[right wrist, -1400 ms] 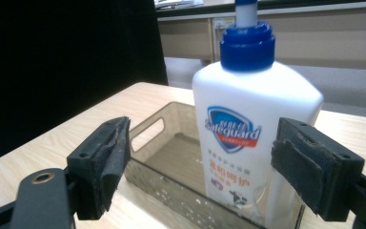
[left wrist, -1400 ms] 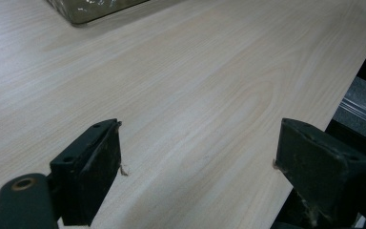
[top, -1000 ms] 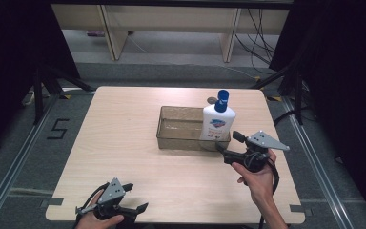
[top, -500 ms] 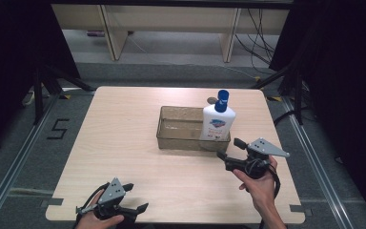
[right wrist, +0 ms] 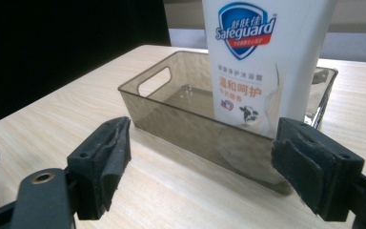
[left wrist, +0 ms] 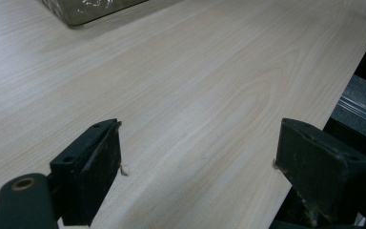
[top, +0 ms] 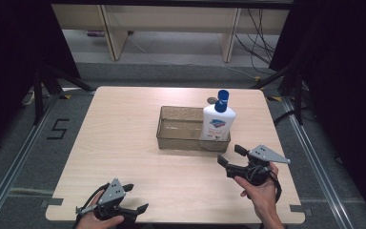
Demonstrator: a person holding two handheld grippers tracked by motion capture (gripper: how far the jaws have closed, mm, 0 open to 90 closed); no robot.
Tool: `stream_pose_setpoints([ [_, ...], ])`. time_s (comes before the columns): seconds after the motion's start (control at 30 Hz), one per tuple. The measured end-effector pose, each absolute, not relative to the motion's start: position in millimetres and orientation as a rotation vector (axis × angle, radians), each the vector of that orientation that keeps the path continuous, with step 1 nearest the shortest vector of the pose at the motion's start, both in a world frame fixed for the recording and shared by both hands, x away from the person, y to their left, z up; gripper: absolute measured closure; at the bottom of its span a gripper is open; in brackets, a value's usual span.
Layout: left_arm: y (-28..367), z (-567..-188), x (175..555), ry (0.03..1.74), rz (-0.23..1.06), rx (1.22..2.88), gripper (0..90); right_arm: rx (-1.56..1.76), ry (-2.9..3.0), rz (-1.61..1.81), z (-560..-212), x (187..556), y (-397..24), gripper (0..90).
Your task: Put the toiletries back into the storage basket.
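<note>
Right gripper (top: 231, 155) held just in front of the tray (top: 181, 138), jaws spread wide, nothing between them, pointed at tray's near wall. White Safeguard bottle (top: 217, 119) with blue cap stood upright inside the tray, at its right end, close behind that wall in the right gripper view. Left gripper (top: 134, 197) well apart from the tray, at table's (top: 124, 124) near-left edge, jaws also wide apart and empty over bare wood. Tray otherwise seen as smoky, clear, handle cutouts.
</note>
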State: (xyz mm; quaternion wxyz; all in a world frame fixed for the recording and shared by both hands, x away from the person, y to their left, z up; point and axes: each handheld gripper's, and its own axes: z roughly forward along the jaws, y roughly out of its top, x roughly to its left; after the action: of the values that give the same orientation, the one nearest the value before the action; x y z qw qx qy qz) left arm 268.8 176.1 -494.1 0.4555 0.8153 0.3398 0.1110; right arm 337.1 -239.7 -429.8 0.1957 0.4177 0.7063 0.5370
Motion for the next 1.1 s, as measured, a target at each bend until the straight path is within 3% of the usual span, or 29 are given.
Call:
stream_pose_setpoints([
  [1.1, 176, -495, 269, 0.843, 0.284, 2.007, 14.9, 1.156, 2.033, 1.552, -444, 315, -236, 20.2],
])
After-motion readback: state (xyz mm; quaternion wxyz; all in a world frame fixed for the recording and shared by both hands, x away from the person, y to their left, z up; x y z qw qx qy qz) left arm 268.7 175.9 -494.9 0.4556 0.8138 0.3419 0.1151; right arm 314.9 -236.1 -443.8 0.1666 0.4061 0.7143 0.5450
